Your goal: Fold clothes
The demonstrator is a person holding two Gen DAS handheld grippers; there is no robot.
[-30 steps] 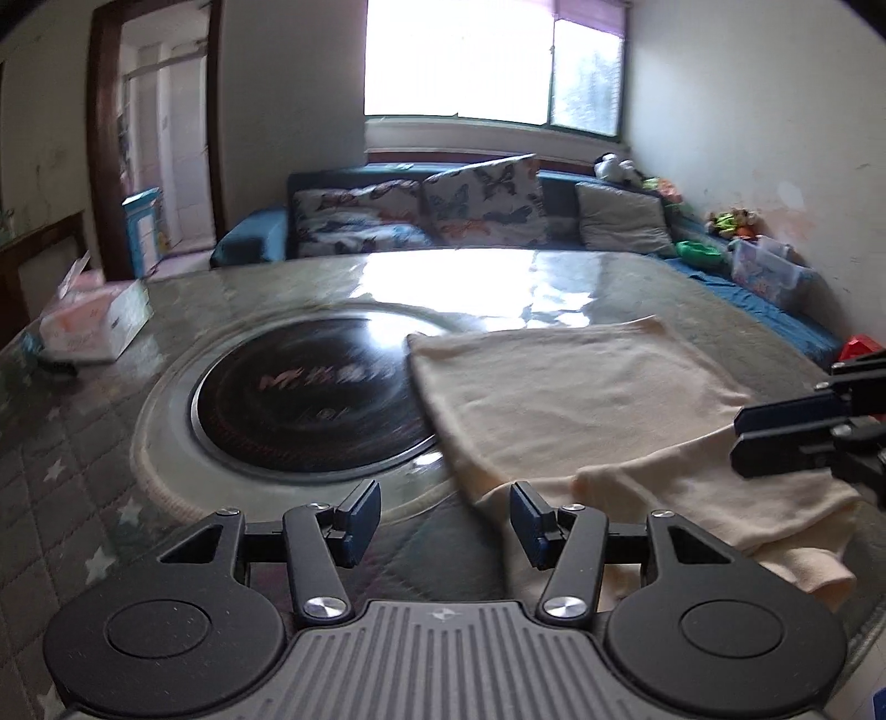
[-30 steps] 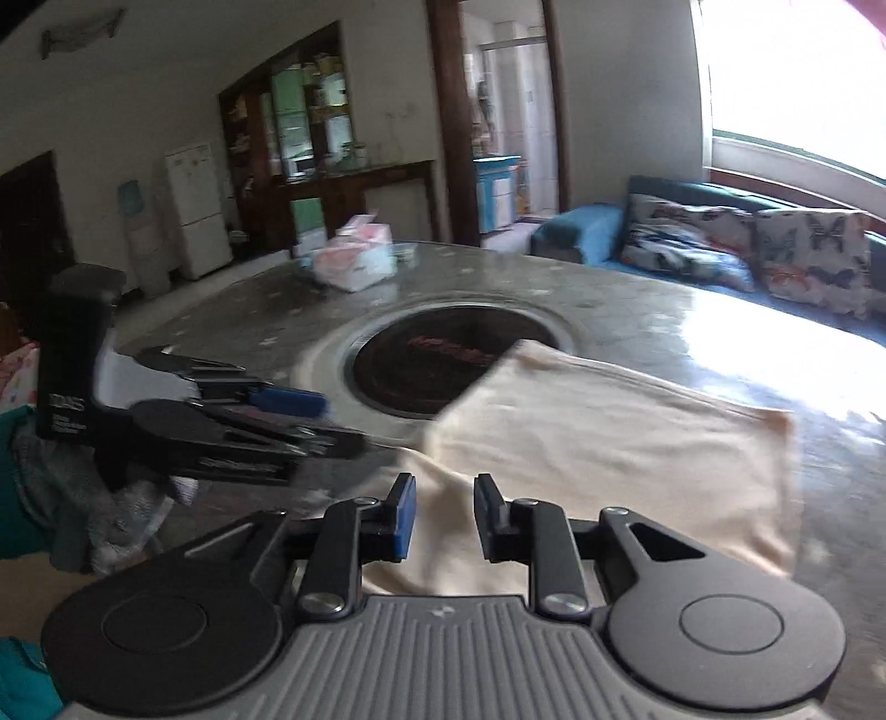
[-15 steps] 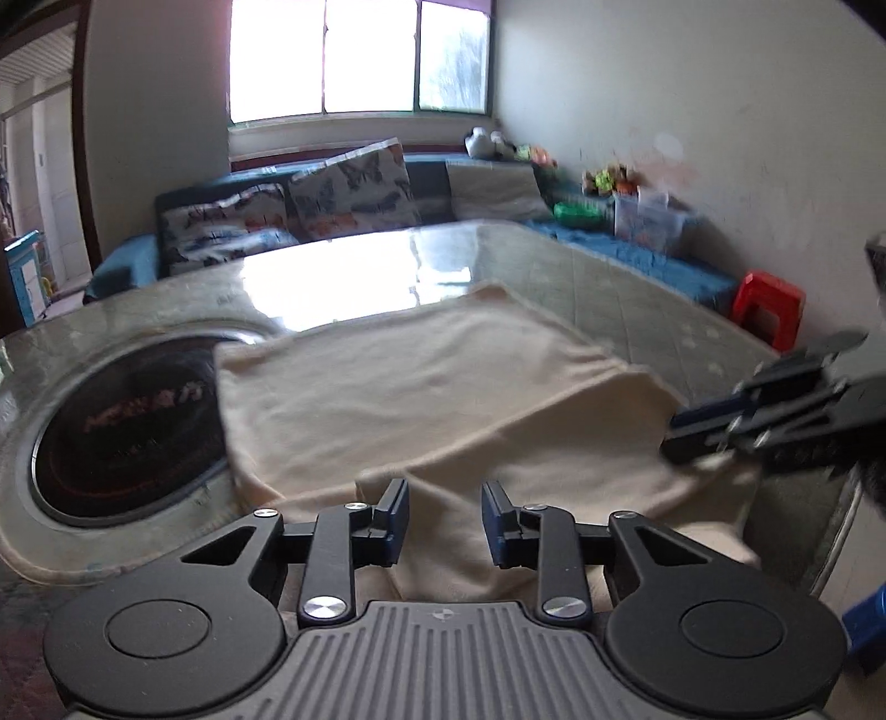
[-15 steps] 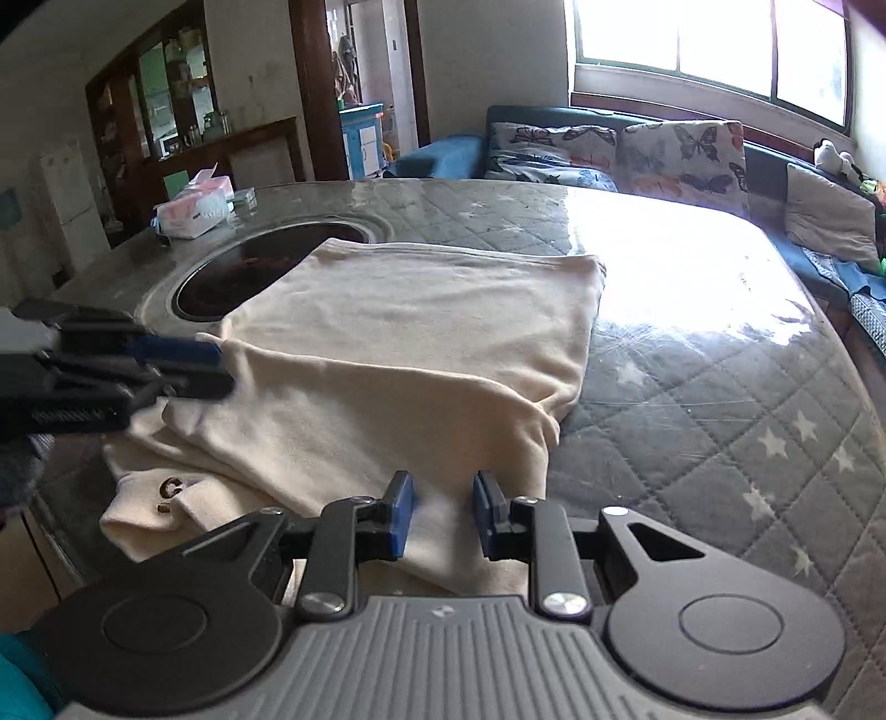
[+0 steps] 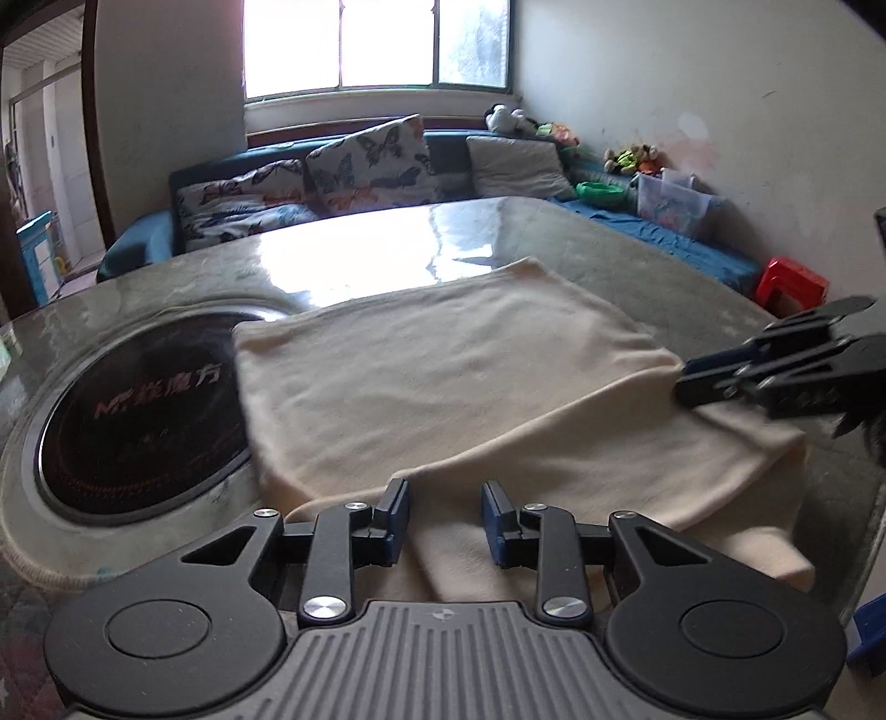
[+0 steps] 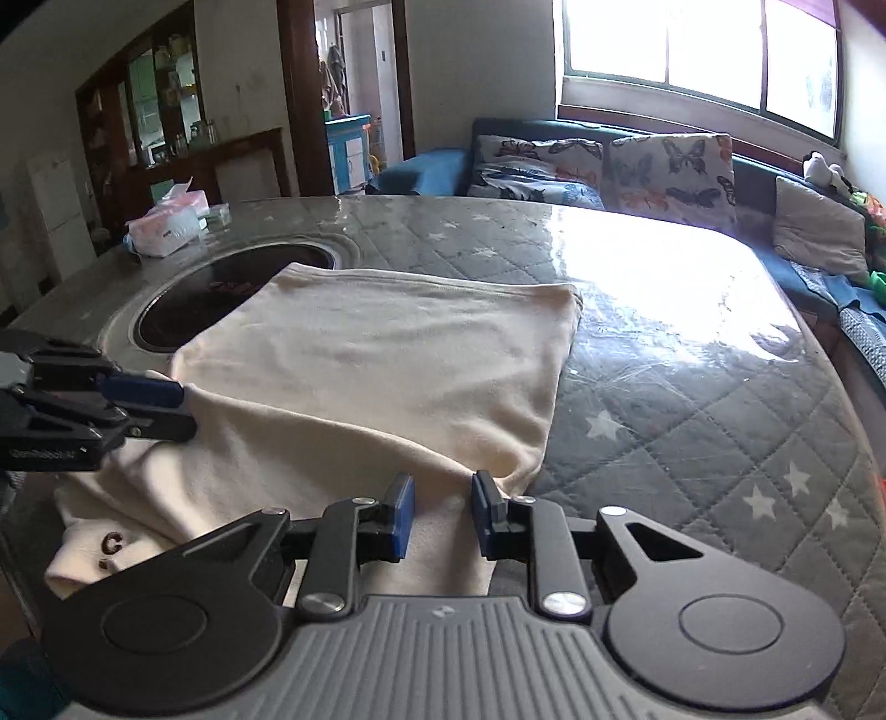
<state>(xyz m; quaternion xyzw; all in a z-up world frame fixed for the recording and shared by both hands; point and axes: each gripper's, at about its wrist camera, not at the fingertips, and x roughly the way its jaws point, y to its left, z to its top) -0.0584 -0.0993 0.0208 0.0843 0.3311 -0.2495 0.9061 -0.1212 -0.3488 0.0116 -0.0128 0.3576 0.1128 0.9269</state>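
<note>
I am looking along both claws over a large table (image 6: 692, 387) covered in grey quilted fabric with pale stars, under a glossy clear sheet that mirrors the window light. Sunk into the tabletop, ahead and left of my left gripper (image 5: 446, 518), is a round black glass cooktop (image 5: 138, 410) with a metal ring and faint lettering. Beyond the table a dark blue sofa (image 5: 166, 232) runs under a bright window (image 5: 376, 44), carrying butterfly-print cushions (image 5: 365, 166) and a plain grey cushion (image 5: 515, 166). A red plastic stool (image 5: 792, 282) stands far right by a scuffed white wall. In the right wrist view a pink and white tissue pack (image 6: 166, 227) lies on the table's far left, with dark wooden cabinets behind.

The cream-coloured soft knit garment (image 5: 443, 376) lies flat directly ahead of both claws, roughly rectangular, its near part folded in loose layers draping toward the table edge. A dark letter C shows on a lower layer, left of my right gripper (image 6: 442, 515).

My left gripper's blue-padded fingers stand partly apart over the garment's near fold, gripping nothing. My right gripper's fingers are likewise parted, with a ridge of the fabric rising between them, not pinched.
</note>
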